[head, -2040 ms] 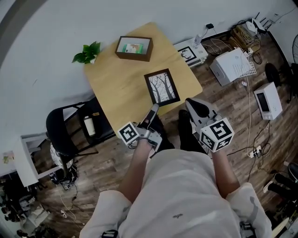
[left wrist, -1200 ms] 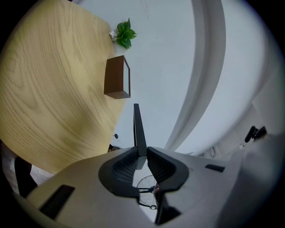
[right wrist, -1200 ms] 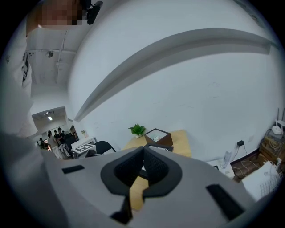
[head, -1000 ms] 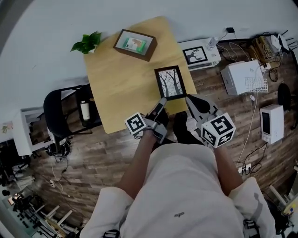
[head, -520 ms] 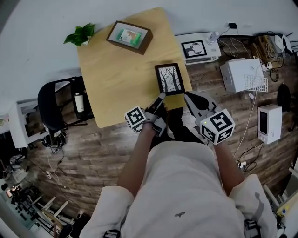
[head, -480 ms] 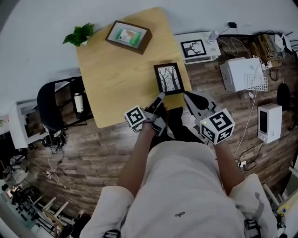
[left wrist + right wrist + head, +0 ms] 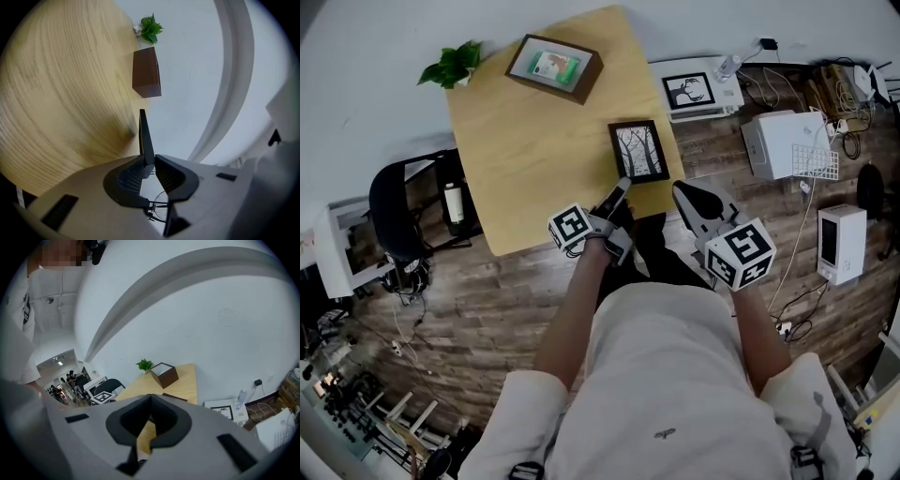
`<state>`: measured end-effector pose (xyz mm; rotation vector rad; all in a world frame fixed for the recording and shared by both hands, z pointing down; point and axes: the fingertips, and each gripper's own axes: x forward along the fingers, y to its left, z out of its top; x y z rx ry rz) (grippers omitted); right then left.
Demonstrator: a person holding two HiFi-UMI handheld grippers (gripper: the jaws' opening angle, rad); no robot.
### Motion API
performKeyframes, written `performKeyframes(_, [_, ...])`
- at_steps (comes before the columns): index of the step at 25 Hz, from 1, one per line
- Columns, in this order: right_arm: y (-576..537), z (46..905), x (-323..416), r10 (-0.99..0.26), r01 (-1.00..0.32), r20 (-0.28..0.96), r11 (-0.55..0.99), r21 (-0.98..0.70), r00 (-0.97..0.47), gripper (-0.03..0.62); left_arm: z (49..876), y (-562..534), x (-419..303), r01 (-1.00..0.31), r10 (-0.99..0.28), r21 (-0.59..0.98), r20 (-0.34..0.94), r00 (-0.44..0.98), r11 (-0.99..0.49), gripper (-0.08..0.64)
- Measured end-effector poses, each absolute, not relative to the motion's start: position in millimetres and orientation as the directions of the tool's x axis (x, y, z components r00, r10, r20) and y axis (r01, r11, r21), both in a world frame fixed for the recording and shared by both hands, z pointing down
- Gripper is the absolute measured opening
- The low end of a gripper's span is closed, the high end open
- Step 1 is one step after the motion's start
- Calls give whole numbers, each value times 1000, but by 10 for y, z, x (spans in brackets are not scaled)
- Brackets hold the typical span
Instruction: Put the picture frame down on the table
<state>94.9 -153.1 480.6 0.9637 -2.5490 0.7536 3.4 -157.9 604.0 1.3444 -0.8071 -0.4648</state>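
The black picture frame (image 7: 638, 151) with a tree print lies flat and low over the near right corner of the wooden table (image 7: 534, 159). I cannot tell whether it touches the wood. My left gripper (image 7: 621, 190) is shut on its near edge. In the left gripper view the frame (image 7: 143, 129) shows edge-on as a thin dark strip pinched between the jaws, with its shadow on the table (image 7: 56, 93). My right gripper (image 7: 682, 194) hangs off the table's near edge, to the right of the frame. It is shut with nothing in it (image 7: 150, 398).
A brown box frame (image 7: 554, 67) and a small green plant (image 7: 450, 64) stand at the table's far side. A black chair (image 7: 394, 206) is to the left. On the floor to the right are another framed print (image 7: 691, 89), white boxes (image 7: 778, 141) and cables.
The head view has shifted, so the table sits higher and further left. The left gripper keeps its hold on the frame at the table's near right corner; the right stays shut.
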Motion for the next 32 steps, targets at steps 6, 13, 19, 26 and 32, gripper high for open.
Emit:
performKeyframes(6, [-1529,4821,927,-516,-683,458,633,-366,-724,0,6098,-1579,26,-157,-709,967,253,658,199,71])
performKeyframes(13, [-1505,4846,949,-515,-685,462,629,-368,-722,0,6186,-1558,33,-179,-712,960,281,643,217,67])
performKeyframes(19, [-1475,4863,1009,-516,-688,465,625,-369,-719,0,6249,-1543,35,-220,-714,950,312,626,222,65])
performKeyframes(26, [-1453,4896,1053,-514,-689,470,623,-370,-718,0,6340,-1545,55,-291,-707,930,362,608,226,64])
performKeyframes(32, [-1462,4923,1073,-514,-690,471,621,-372,-717,0,6421,-1547,98,-349,-683,914,389,618,205,64])
